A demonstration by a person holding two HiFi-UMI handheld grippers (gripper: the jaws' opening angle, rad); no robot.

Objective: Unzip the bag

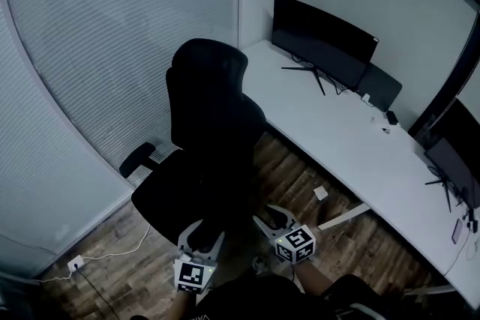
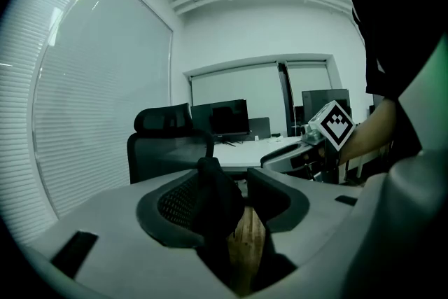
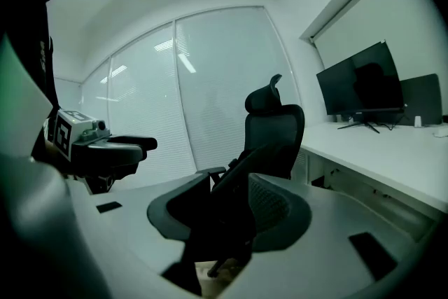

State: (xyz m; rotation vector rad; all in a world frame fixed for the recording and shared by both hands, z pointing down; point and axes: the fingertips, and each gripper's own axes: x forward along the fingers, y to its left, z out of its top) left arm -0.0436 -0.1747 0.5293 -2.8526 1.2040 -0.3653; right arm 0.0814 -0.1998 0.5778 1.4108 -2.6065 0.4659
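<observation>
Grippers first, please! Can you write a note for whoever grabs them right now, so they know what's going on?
Left gripper: jaws apart, clamped on nothing I can see; a dark shape sits between them.
Right gripper: jaws apart too, nothing clearly gripped.
Where: both are at the front edge of the black office chair. Its seat is too dark to pick out the bag or its zip.
Done: no unzipping shows.
Left to do: find the zip pull, steady the bag, pull it open.
</observation>
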